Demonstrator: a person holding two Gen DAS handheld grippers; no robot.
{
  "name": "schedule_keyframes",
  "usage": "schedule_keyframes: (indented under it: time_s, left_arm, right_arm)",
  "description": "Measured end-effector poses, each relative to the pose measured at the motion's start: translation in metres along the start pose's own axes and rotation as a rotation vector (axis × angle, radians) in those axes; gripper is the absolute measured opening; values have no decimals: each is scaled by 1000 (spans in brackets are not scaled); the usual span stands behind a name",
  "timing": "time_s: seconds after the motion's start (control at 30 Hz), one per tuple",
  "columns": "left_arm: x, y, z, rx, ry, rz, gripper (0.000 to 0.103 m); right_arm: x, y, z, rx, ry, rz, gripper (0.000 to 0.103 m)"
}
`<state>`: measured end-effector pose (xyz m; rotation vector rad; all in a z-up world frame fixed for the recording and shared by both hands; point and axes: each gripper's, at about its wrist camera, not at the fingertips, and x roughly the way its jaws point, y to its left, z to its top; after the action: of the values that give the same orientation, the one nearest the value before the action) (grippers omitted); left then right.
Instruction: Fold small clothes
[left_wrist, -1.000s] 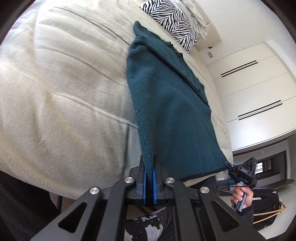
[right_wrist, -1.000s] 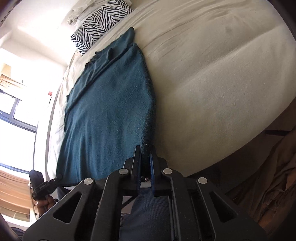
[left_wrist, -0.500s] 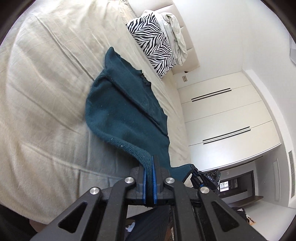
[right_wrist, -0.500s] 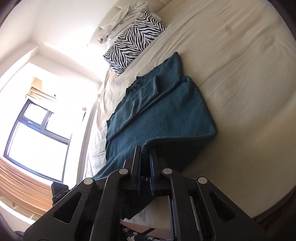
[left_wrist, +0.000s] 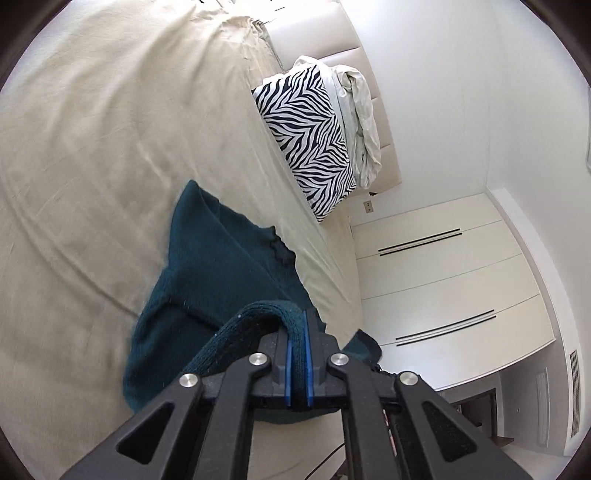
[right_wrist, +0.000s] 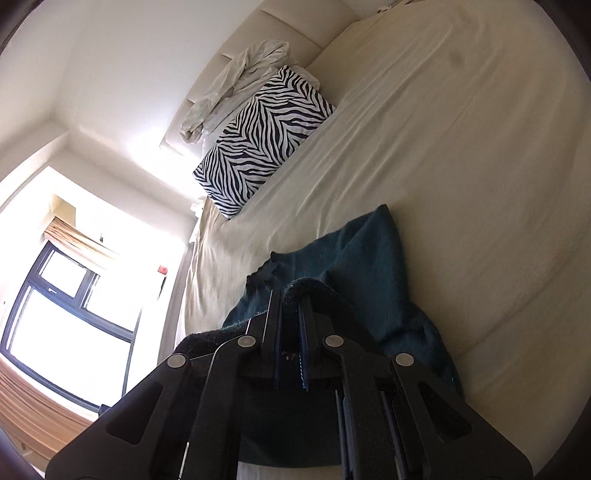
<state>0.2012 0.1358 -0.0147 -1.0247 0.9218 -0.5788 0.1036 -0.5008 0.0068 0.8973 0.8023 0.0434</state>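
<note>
Mid-fold. 2 grippers, both clamped on hem of teal knit garment (left_wrist: 221, 280): left gripper (left_wrist: 298, 354) at lower centre of its view, right gripper (right_wrist: 290, 332) likewise. Garment lay lower centre on cream bed (left_wrist: 92, 147), zebra pillow (left_wrist: 310, 147) upper right. Hem looked carried toward neckline, prob. Next: lay hem down square w/ top edge, then release.
</note>
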Motion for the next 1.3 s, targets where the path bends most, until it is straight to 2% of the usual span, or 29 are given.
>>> schedule_keyframes:
  time_s: [0.23,0.33,0.4,0.43,0.47,0.5,0.53,0.57,0.6,0.63,0.7,0.8,0.87,1.07,1.17,1.23,1.3]
  left_arm:
    - [75,21,61,-18,-11,87,6]
    - [103,37,77,-10,-6,153,6]
    - [120,55,83,-43,13,181,8]
    - [123,63,82,-53,23,203,19]
    - [123,69,81,-66,20,223,40]
    - [120,72,79,-70,5,230,51]
    - [115,74,76,-63,-12,233,67]
    - [109,74,73,-50,-23,254,76]
    - [103,74,71,-41,-37,262,76]
    - [97,73,68,-34,-47,253,76]
    - [87,70,61,-9,-48,246,76]
    - [80,62,43,78,-38,278,75]
    - [80,60,30,121,-22,294,71]
    - [81,63,-4,198,15,349,64]
    - [81,65,-15,226,22,377,54]
    - [79,64,-19,245,18,392,52]
    - [77,63,-22,259,19,403,50]
  right_arm:
    - [84,-12,40,6,-9,-110,6]
    - [118,-24,53,20,-12,-172,7]
    - [141,-38,59,53,12,-204,8]
    - [154,-46,60,66,31,-220,9]
    - [166,-51,61,69,56,-250,10]
    - [175,-54,61,67,78,-266,16]
    - [182,-56,60,63,95,-261,22]
    - [182,-56,58,51,90,-253,25]
    - [179,-54,56,29,75,-254,33]
    - [175,-51,56,5,62,-260,46]
    - [162,-46,53,-19,40,-274,56]
    - [135,-41,45,-51,15,-278,55]
    - [120,-41,37,-85,17,-320,55]
    - [94,-42,-16,-247,101,-429,53]
    - [84,-46,-43,-297,117,-448,44]
    - [75,-49,-53,-294,109,-440,34]
    - [68,-49,-57,-297,102,-439,32]
